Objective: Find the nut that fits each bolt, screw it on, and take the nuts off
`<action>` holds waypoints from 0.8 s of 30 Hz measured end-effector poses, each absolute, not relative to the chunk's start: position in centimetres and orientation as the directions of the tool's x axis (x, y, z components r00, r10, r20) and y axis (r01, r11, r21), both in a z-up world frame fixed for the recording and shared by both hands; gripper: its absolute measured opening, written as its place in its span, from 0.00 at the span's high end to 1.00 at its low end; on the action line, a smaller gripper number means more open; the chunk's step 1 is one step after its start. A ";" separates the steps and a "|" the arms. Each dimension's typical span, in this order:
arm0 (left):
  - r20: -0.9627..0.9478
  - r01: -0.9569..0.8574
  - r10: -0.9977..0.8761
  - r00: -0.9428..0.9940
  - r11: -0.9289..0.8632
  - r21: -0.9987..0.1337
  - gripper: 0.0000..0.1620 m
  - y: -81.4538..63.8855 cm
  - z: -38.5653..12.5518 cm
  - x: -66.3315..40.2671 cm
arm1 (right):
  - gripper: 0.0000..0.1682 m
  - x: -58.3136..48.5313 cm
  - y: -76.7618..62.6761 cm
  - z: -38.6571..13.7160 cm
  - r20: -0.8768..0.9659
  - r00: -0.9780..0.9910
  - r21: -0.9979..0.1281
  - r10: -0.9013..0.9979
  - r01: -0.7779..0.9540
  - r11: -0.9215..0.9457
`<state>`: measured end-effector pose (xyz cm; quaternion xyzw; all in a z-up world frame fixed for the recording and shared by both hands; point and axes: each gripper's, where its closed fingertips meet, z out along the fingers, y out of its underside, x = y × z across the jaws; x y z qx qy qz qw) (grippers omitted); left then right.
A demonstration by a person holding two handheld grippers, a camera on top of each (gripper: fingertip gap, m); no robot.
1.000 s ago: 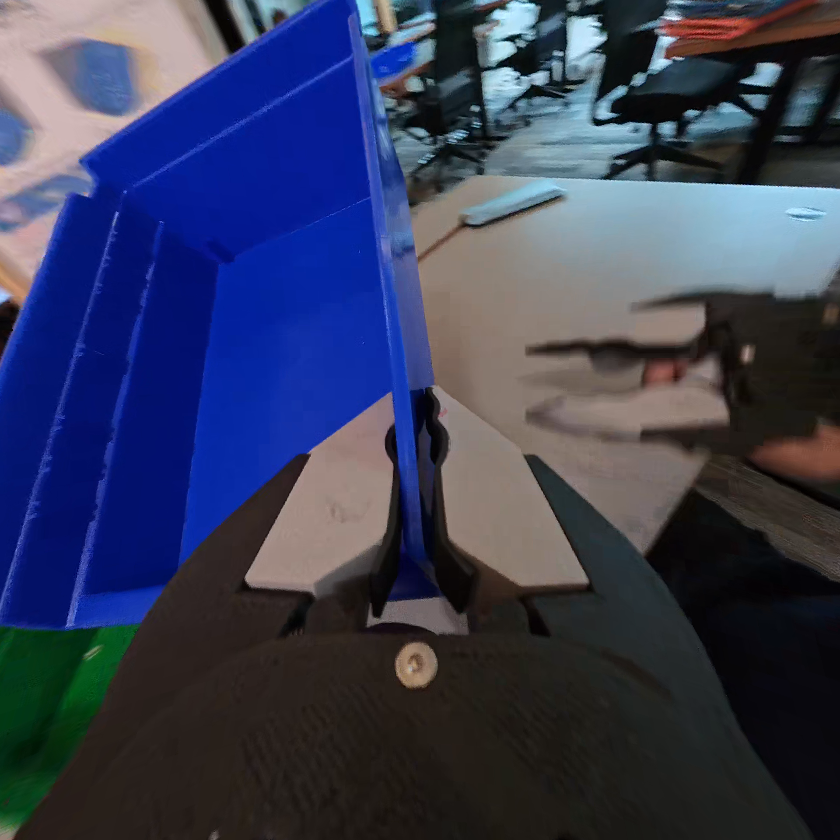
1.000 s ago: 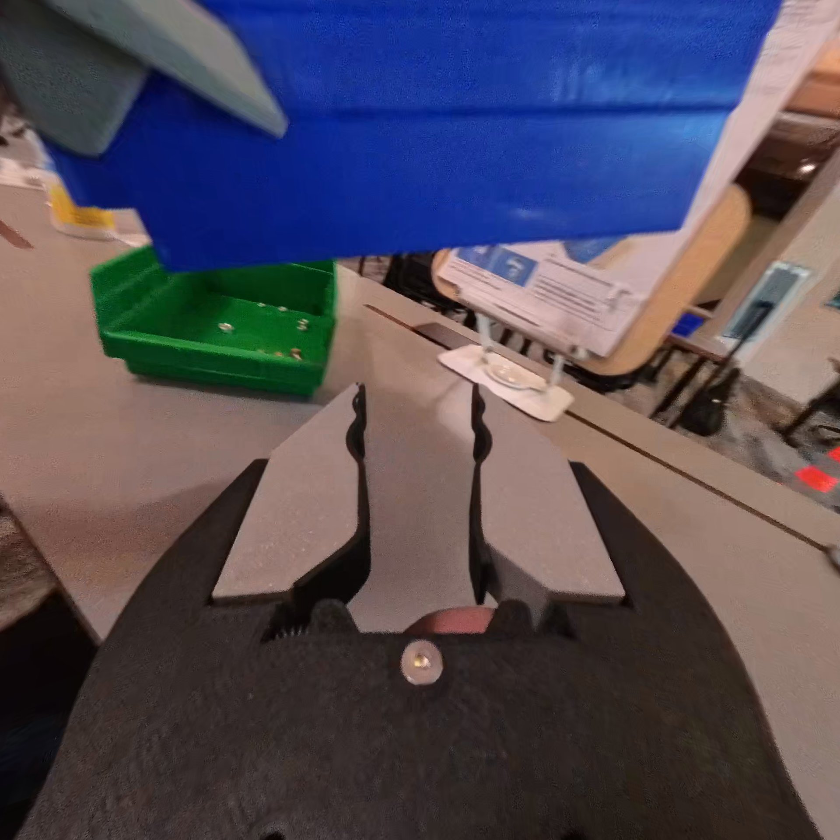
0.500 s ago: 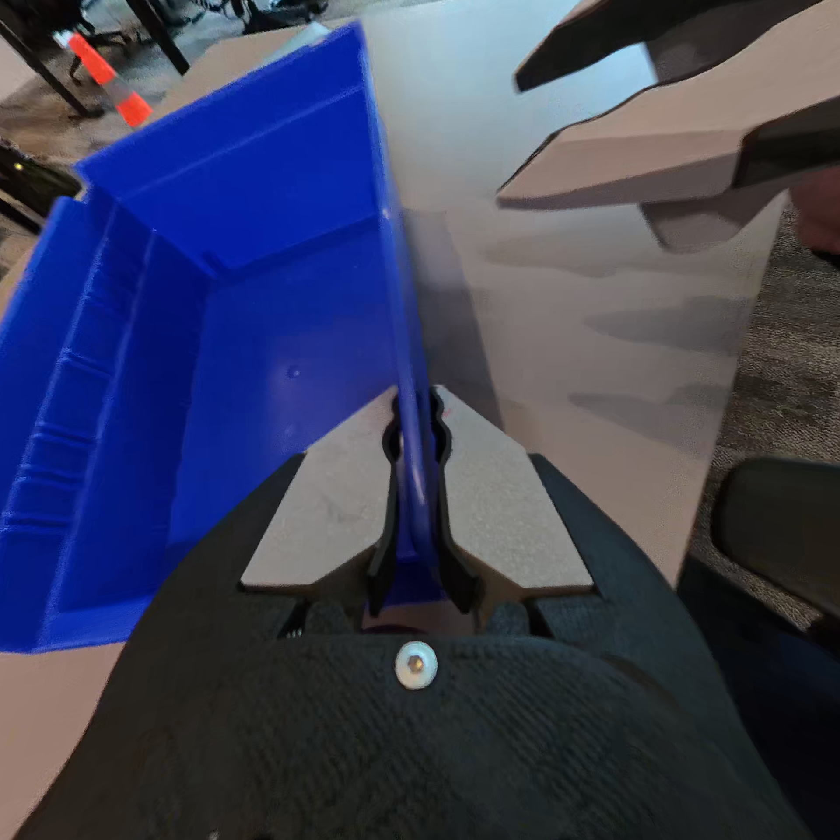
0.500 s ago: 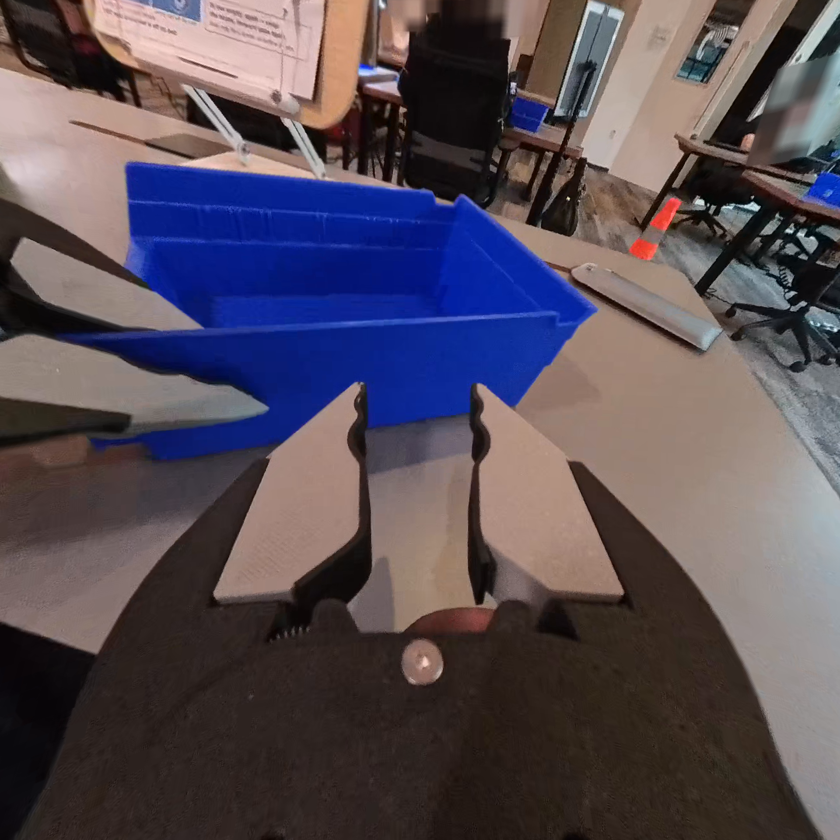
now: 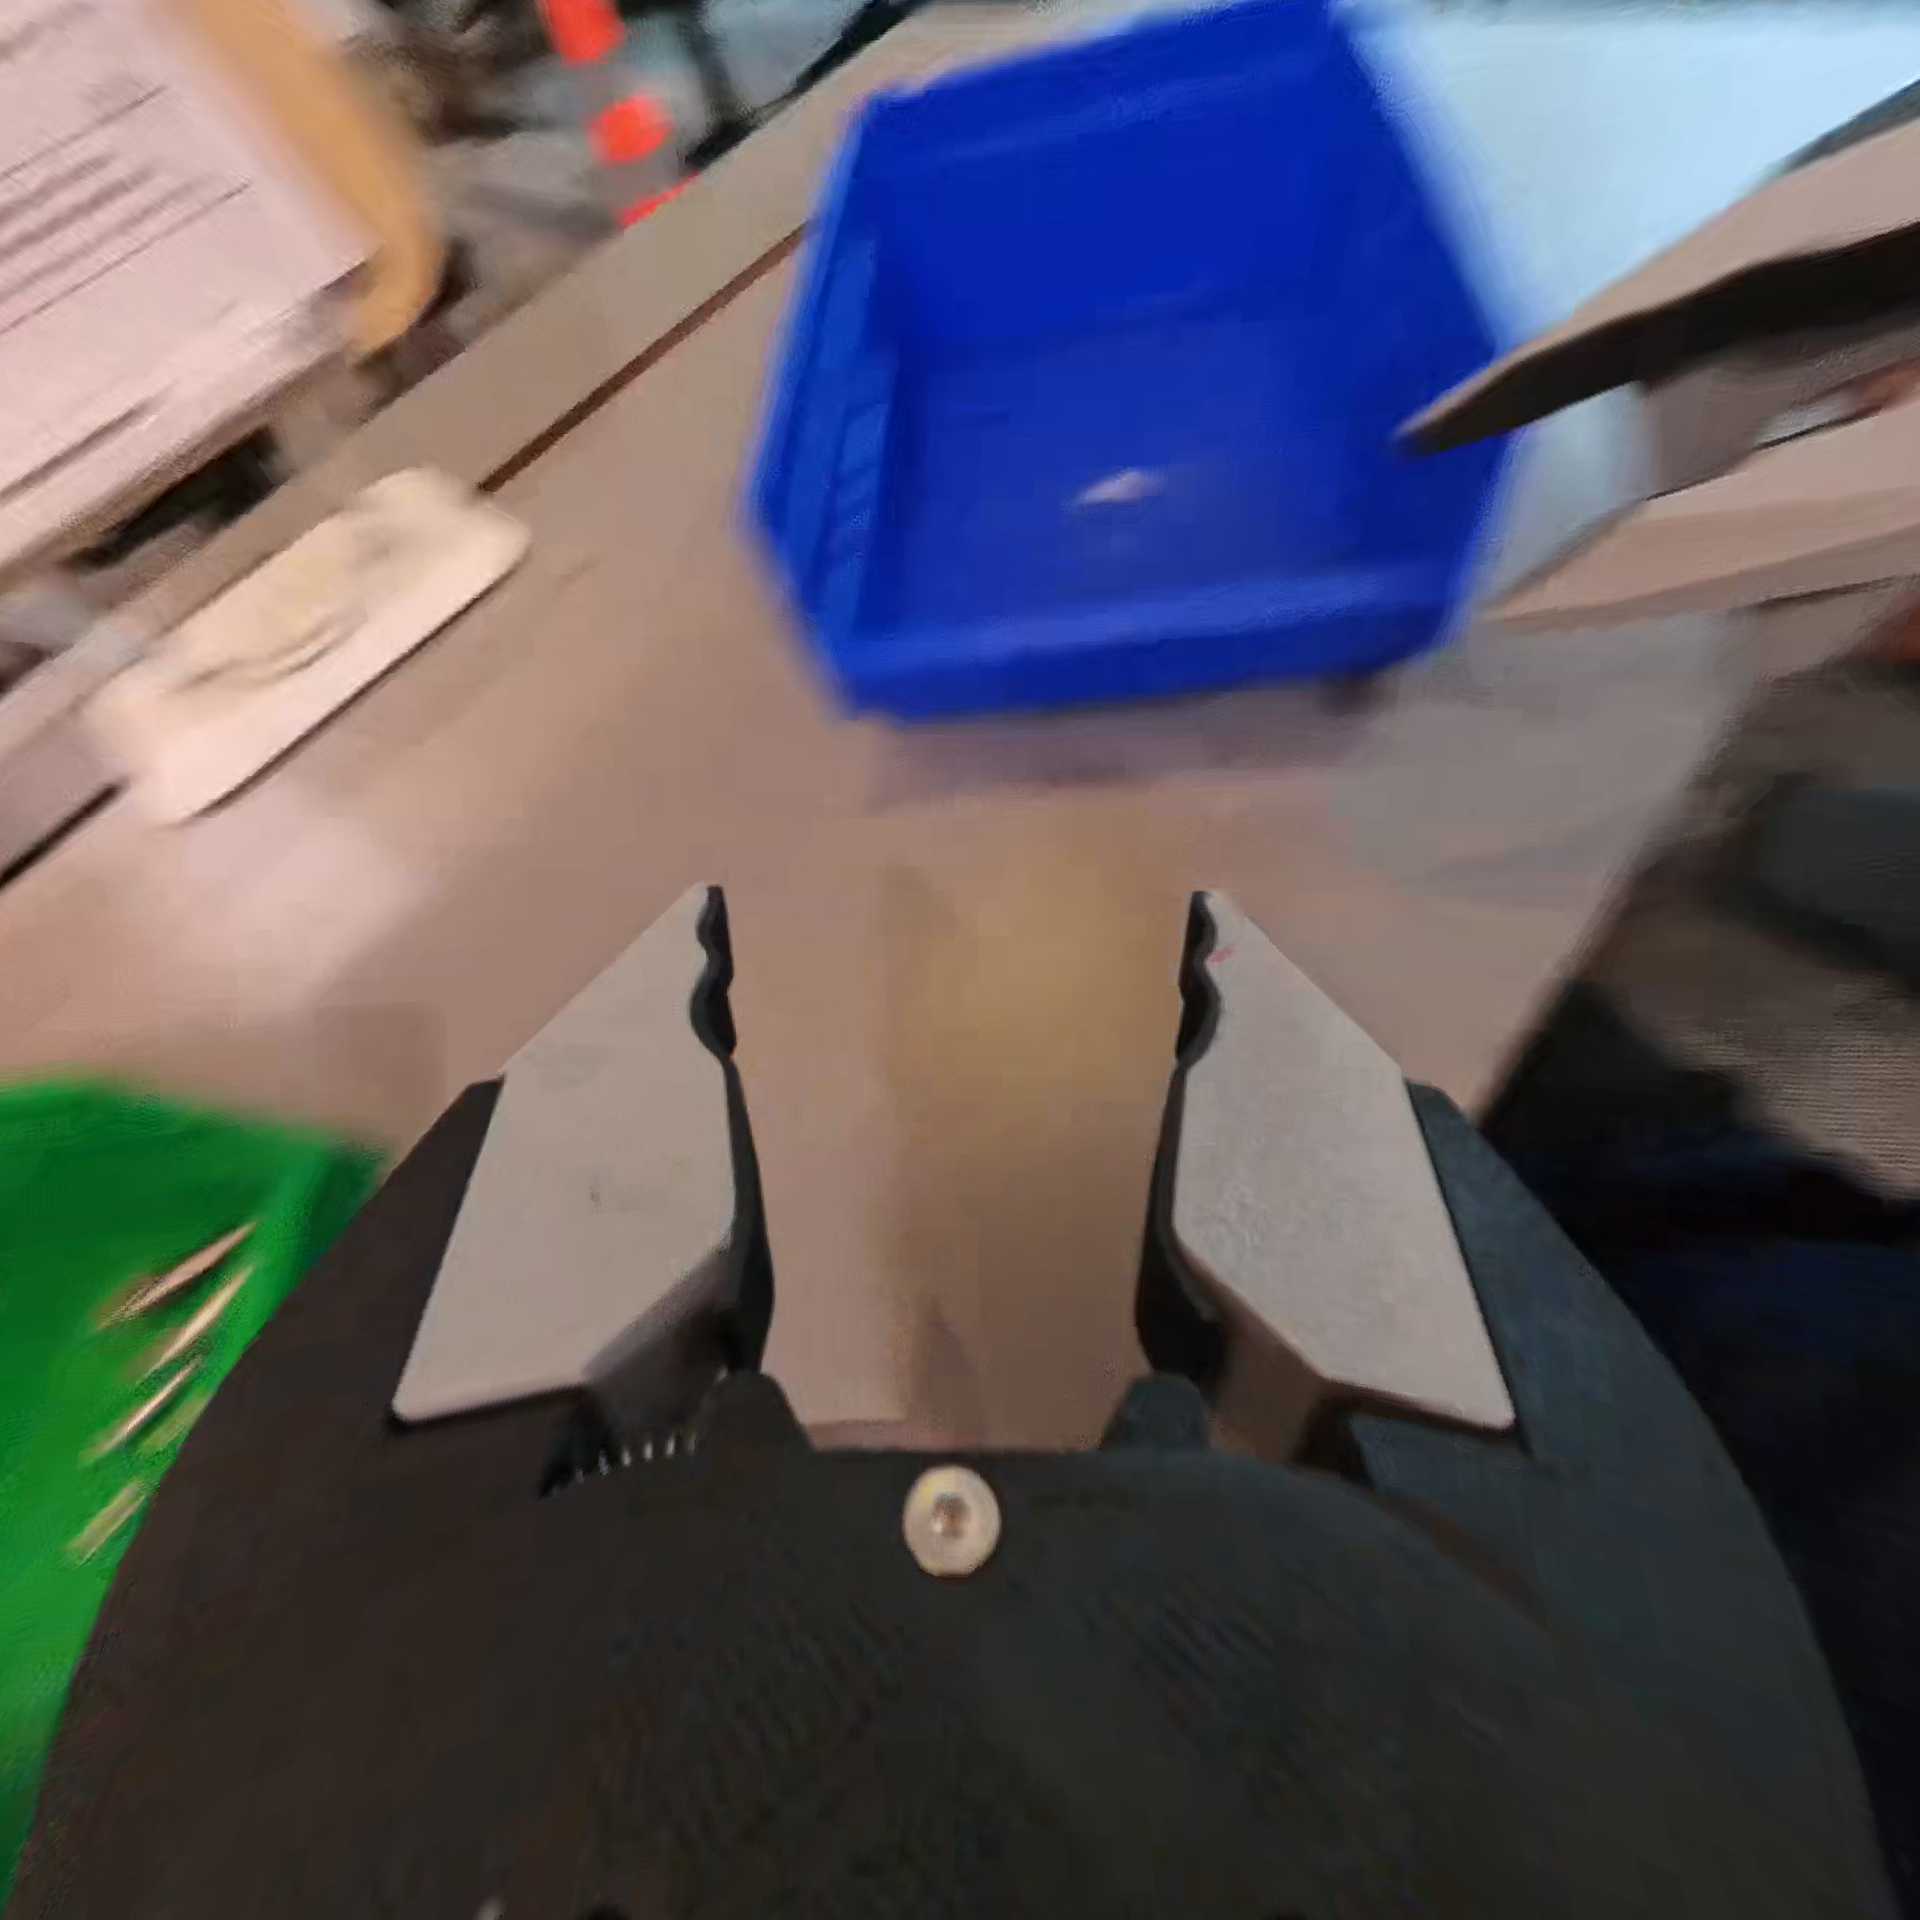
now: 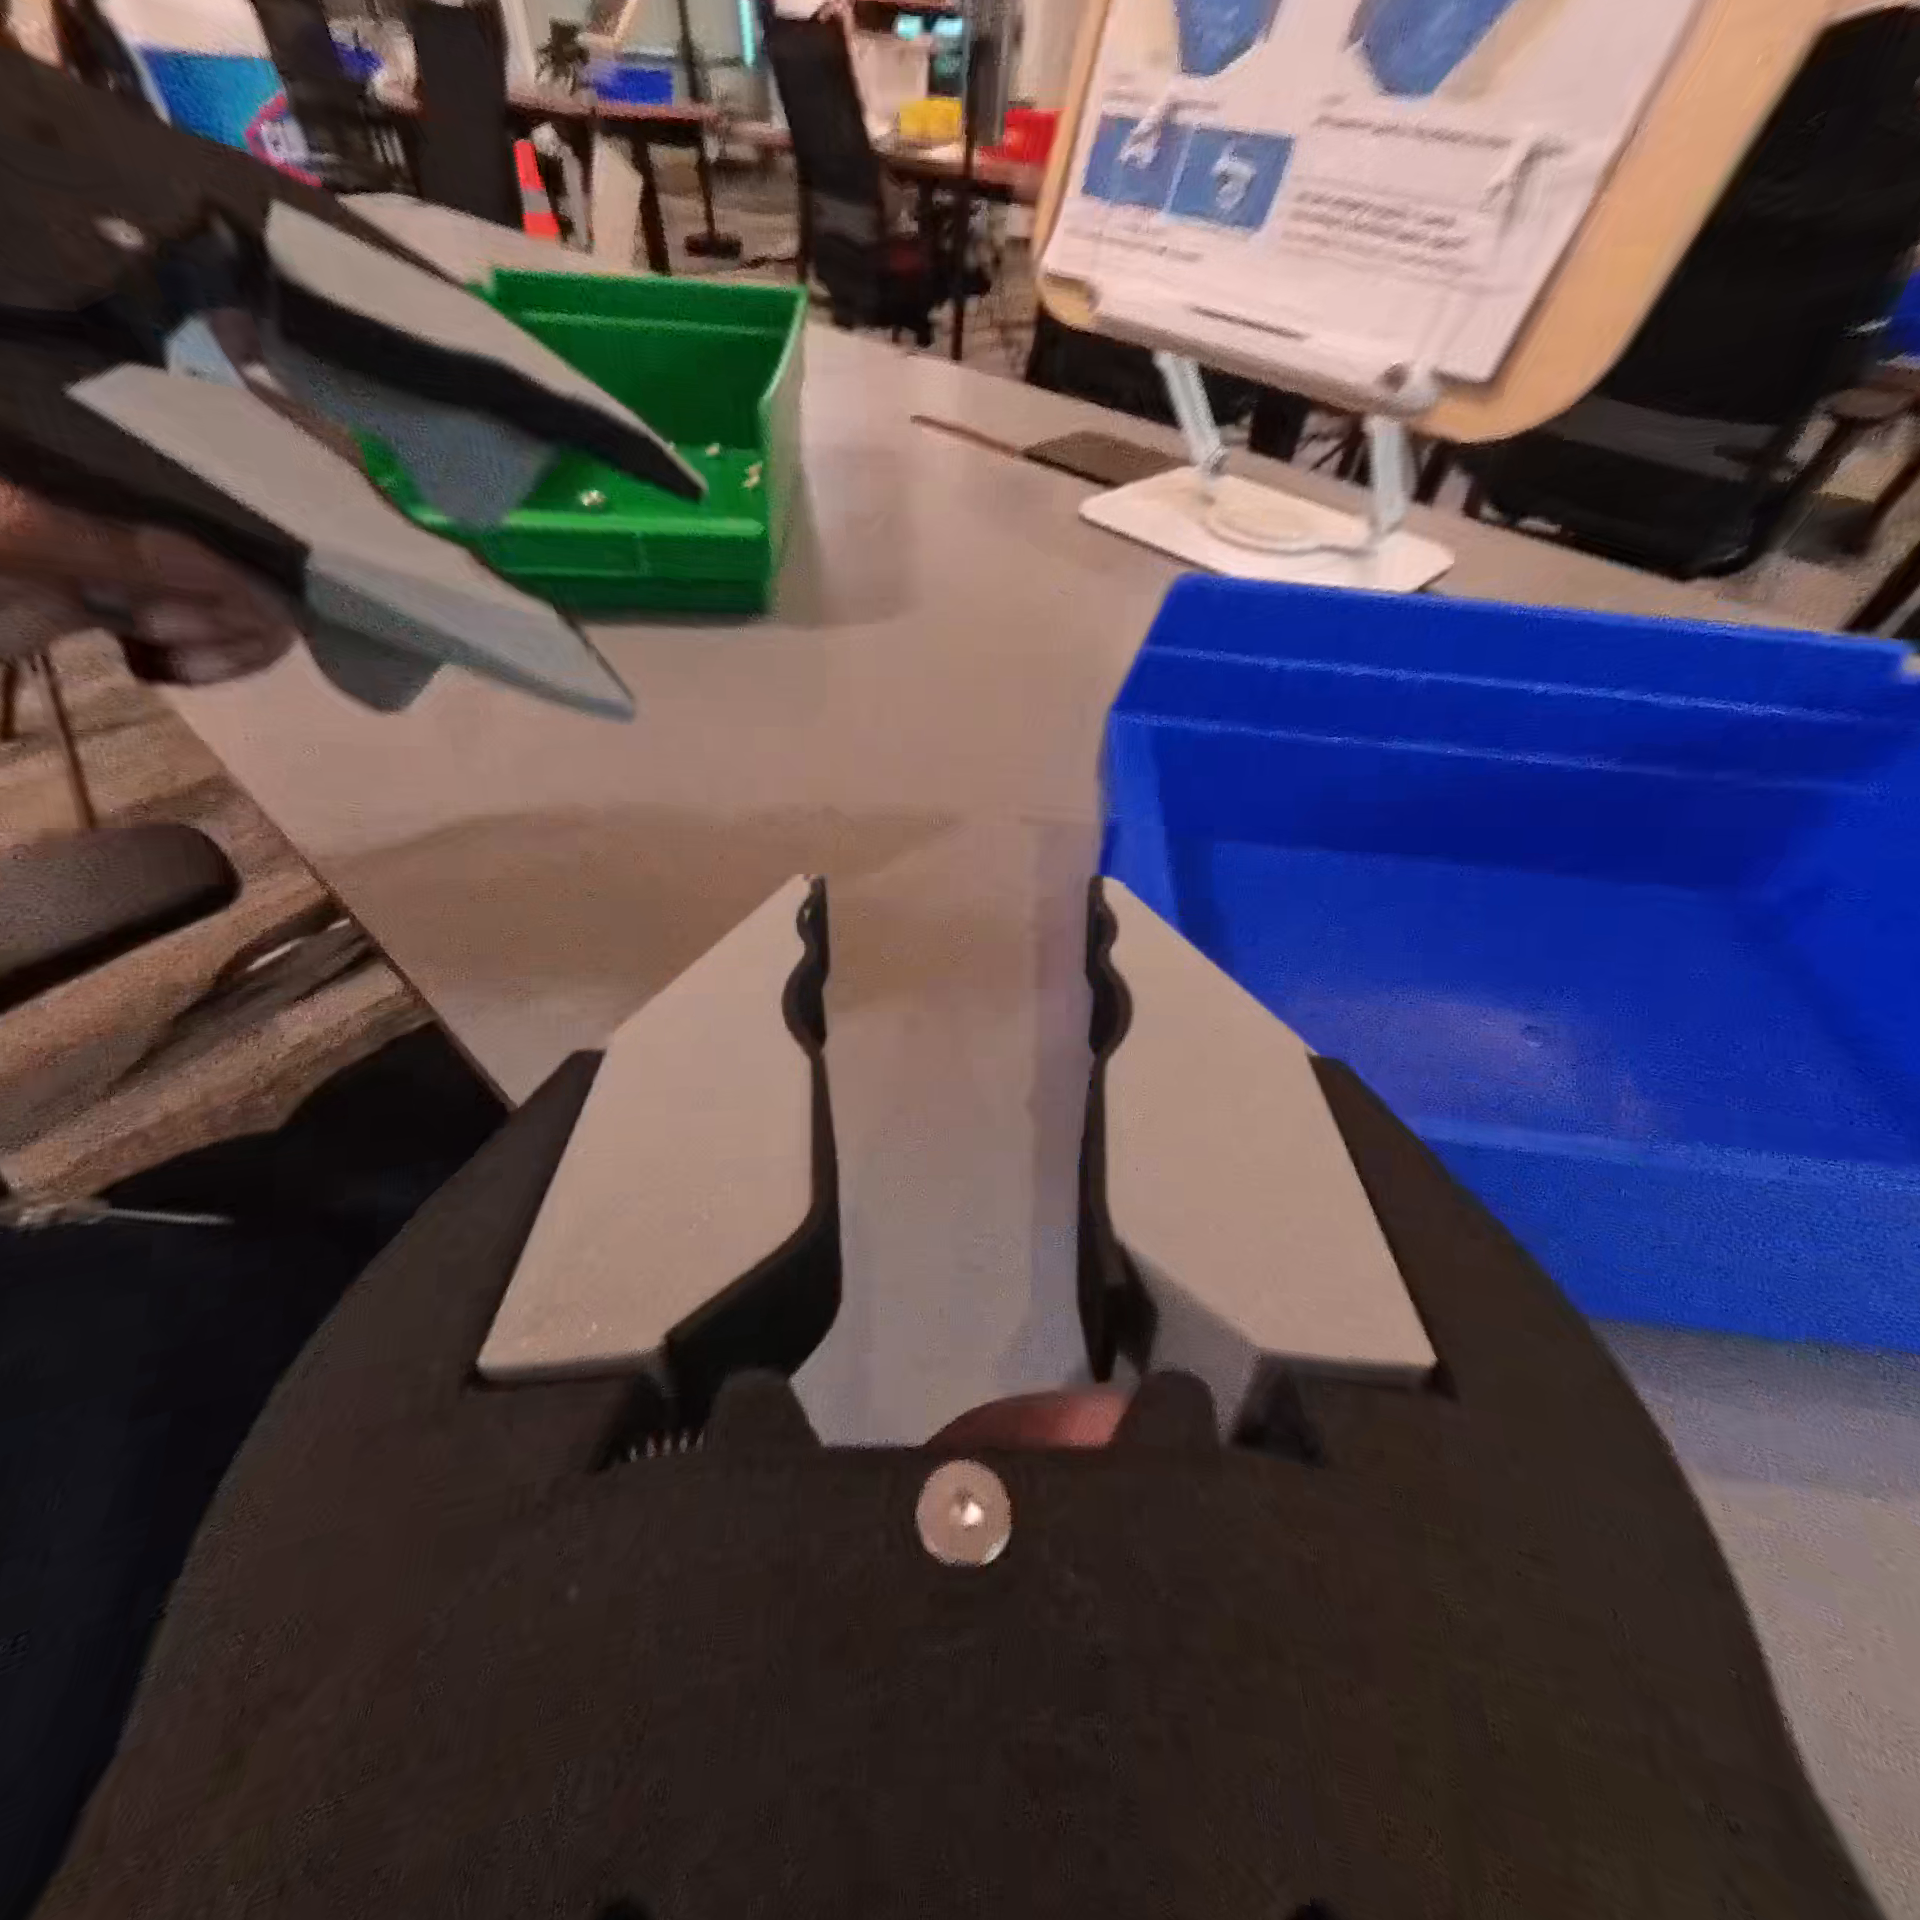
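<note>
Left gripper point(image 5: 951, 971): spread wide, holding nothing — above the table point(image 5: 623, 831).
Right gripper point(image 6: 951, 961): parted, nothing between its fingers.
Blue bin point(image 6: 1507, 935): on the table, just right of it.
Green bin point(image 6: 665, 457): farther back — small metal parts inside.

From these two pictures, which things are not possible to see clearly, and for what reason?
- Small metal parts in the green bin: too small in the right wrist view, motion-blurred in the left wrist view; nuts or bolts cannot be told.
- Green bin interior: partly covered by the left gripper in the right wrist view.
- Blue bin: cut off by the right edge there; the pale speck inside is smeared in the left wrist view.
</note>
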<state>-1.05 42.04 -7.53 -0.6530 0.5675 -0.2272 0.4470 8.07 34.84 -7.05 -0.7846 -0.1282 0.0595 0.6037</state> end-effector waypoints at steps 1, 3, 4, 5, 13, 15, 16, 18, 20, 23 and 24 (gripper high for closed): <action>-0.246 -0.580 -0.913 0.326 0.012 -0.815 0.48 45.0 -8.5 -4.2 | 0.73 7.0 35.8 -8.0 0.068 0.959 -0.952 0.276 0.146 -0.270; -0.223 -0.627 -0.874 0.431 -0.113 -0.771 0.54 49.7 -11.0 -10.5 | 0.74 8.6 37.8 -10.3 0.115 0.980 -0.923 0.163 0.166 -0.346; -0.205 -0.627 -0.849 0.487 -0.176 -0.759 0.57 51.8 -11.9 -13.5 | 0.82 9.8 38.2 -11.4 0.128 0.984 -0.907 0.127 0.168 -0.387; -0.205 -0.619 -0.811 0.547 -0.228 -0.751 0.58 53.7 -12.7 -16.5 | 0.94 10.8 38.1 -12.4 0.116 0.986 -0.890 0.119 0.157 -0.428; -0.238 -0.537 -0.608 0.757 -0.374 -0.756 0.79 61.5 -14.3 -31.5 | 1.00 28.2 30.8 -11.9 0.357 0.886 -0.831 -0.296 0.157 -0.534; -0.243 -0.464 -0.474 0.846 -0.430 -0.774 0.75 64.5 -13.9 -35.8 | 0.86 32.7 29.3 -13.0 0.345 0.872 -0.817 -0.348 0.096 -0.569; -0.213 -0.415 -0.428 0.878 -0.459 -0.786 0.75 65.4 -13.8 -37.4 | 0.89 34.2 29.0 -13.4 0.301 0.868 -0.823 -0.395 0.028 -0.567; -0.057 -0.331 -0.474 0.878 -0.518 -0.788 0.70 64.7 -13.8 -37.4 | 0.74 33.0 29.6 -13.1 0.195 0.924 -0.848 -0.329 -0.010 -0.530; 0.094 -0.277 -0.600 0.794 -0.496 -0.823 0.59 62.1 -12.6 -34.0 | 0.66 29.7 30.9 -11.2 0.123 0.965 -0.911 -0.230 0.018 -0.413; 0.107 -0.318 -0.701 0.705 -0.447 -0.836 0.47 59.6 -12.2 -29.1 | 0.74 25.9 32.3 -10.2 0.107 0.985 -0.937 -0.136 0.054 -0.345; 0.050 -0.358 -0.709 0.703 -0.414 -0.837 0.46 59.9 -12.5 -28.0 | 0.82 25.3 32.7 -10.2 0.120 0.986 -0.937 -0.119 0.072 -0.343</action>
